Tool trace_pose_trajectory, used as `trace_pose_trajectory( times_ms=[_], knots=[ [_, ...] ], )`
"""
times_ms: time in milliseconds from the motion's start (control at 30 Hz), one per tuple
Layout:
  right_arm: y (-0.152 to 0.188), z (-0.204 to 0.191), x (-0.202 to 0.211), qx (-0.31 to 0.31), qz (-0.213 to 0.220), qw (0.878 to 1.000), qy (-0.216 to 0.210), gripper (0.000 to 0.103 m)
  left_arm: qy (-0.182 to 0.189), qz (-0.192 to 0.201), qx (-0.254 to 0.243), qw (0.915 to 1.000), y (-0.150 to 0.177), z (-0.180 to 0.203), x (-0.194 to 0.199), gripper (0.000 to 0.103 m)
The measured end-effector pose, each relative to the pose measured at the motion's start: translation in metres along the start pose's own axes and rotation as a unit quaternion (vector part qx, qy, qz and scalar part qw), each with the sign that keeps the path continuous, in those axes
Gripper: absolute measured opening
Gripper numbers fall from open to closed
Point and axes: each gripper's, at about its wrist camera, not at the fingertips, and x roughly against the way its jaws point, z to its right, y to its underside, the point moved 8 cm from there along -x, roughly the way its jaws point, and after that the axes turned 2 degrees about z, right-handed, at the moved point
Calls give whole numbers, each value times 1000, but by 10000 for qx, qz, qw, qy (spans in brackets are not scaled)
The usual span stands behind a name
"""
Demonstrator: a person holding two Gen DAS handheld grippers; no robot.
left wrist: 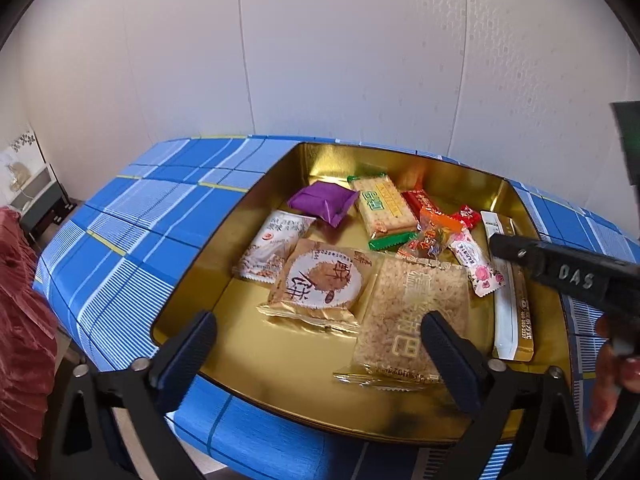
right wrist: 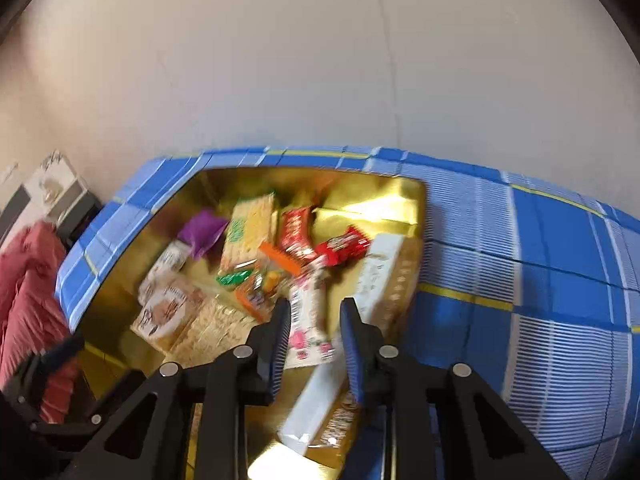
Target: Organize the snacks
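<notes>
An open gold tin (left wrist: 208, 240) on a blue checked tablecloth (left wrist: 132, 216) holds several snack packets. Among them are a purple pouch (left wrist: 324, 200), a cracker pack (left wrist: 386, 204), a round-label cake packet (left wrist: 320, 280), a rice-cake bar (left wrist: 416, 308) and a long white-and-gold box (left wrist: 510, 312). My left gripper (left wrist: 320, 320) hangs open and wide over the tin's near side, with nothing held. My right gripper (right wrist: 316, 308) stands narrow astride a white packet with pink flowers (right wrist: 308, 320). The packet lies against the left pad, and a small gap shows before the right one. The right wrist view is blurred.
Red wrappers (right wrist: 340, 246) and an orange candy bag (left wrist: 436, 232) crowd the tin's far right. A pale wall (left wrist: 320, 60) stands close behind the table. Red fabric (left wrist: 24, 320) and a low shelf (left wrist: 36, 196) are off the table's left edge. A hand (left wrist: 612, 372) holds the right gripper.
</notes>
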Motion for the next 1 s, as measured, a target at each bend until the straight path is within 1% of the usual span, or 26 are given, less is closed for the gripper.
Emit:
trace_pose_trajectory(
  times_ms=[100, 233, 267, 300, 433, 567, 700, 767, 800, 900, 1000],
  knots=[
    [4, -7, -4, -60, -49, 9998, -165, 25, -24, 28, 14, 10000, -2, -2, 1, 103],
    [8, -3, 4, -217, 78, 9996, -154, 26, 106, 0, 183, 9998, -3, -5, 2, 103],
    [8, -2, 6, -247, 109, 9995, -137, 28, 131, -19, 210, 9997, -2, -5, 2, 103],
    [9, 0, 10, -273, 162, 9995, -88, 31, 171, -40, 233, 9996, -2, -5, 2, 103],
    [12, 3, 26, -169, 425, 9988, 161, 32, 217, -88, 262, 9994, -1, -6, 3, 103],
    [19, 4, 42, -32, 656, 9969, 439, 35, 28, 26, 129, 9999, 1, -10, 7, 103],
    [26, 2, 58, 118, 875, 9930, 781, 36, 23, 55, 177, 9998, 6, -12, 12, 103],
    [27, -2, 64, 144, 941, 9922, 804, 38, 96, -17, 284, 9995, 12, -14, 14, 103],
    [27, -3, 66, 143, 961, 9921, 797, 41, 108, -74, 325, 9994, 15, -15, 15, 103],
    [34, -8, 76, 52, 926, 9923, 825, 42, 43, -171, 421, 9990, 24, -22, 21, 103],
    [47, -13, 90, -71, 843, 9922, 919, 42, 1, -122, 478, 9988, 30, -28, 34, 103]
  ],
)
